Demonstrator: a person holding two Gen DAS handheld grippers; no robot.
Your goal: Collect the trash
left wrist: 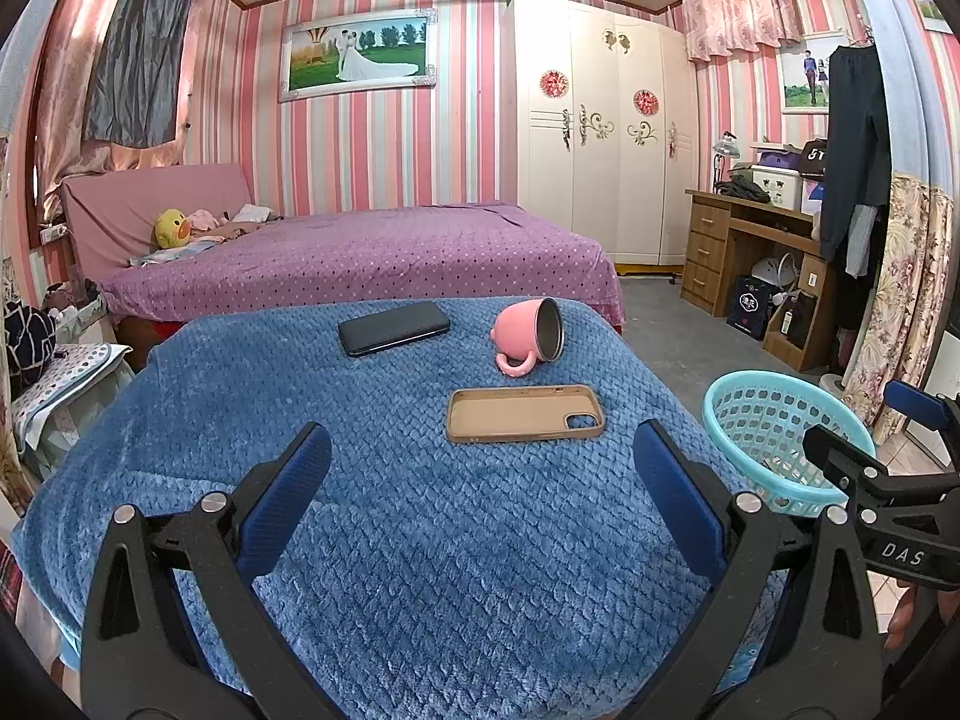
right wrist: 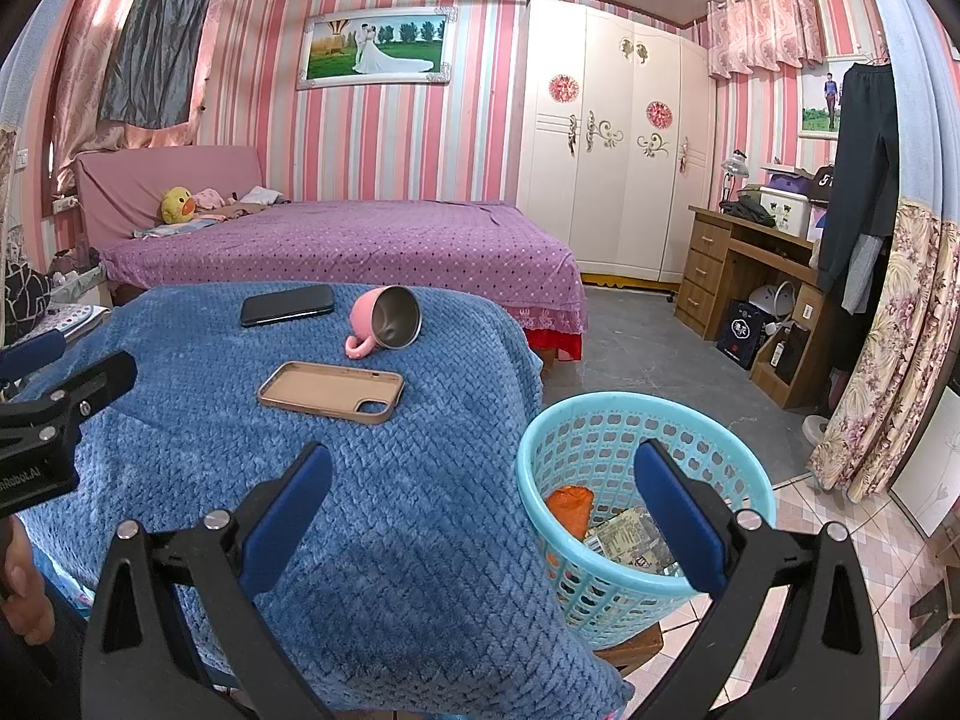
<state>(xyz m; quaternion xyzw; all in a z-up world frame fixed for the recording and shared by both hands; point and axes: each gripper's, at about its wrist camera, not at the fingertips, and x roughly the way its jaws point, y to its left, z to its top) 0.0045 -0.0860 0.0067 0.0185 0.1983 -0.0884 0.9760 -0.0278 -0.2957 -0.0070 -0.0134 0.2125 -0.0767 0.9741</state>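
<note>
A light blue mesh basket [right wrist: 648, 420] stands off the table's right edge; inside lie an orange wrapper [right wrist: 570, 507] and crumpled printed packets [right wrist: 630, 537]. The same basket [left wrist: 774, 438] shows at the right of the left wrist view. My left gripper [left wrist: 480, 504] hovers open over the blue blanket [left wrist: 420, 540], nothing between its fingers. My right gripper [right wrist: 483, 507] is open too, straddling the blanket edge and the basket's near rim, empty. On the blanket lie a tan phone case [left wrist: 525, 414], a tipped pink mug [left wrist: 531, 336] and a black phone [left wrist: 393, 327].
A purple bed [left wrist: 372, 258] stands behind the table, with a white wardrobe [left wrist: 600, 132] and a wooden desk [left wrist: 750, 246] to the right. Grey floor [right wrist: 648, 354] runs between them. A hand [right wrist: 24, 594] holds the left gripper's handle.
</note>
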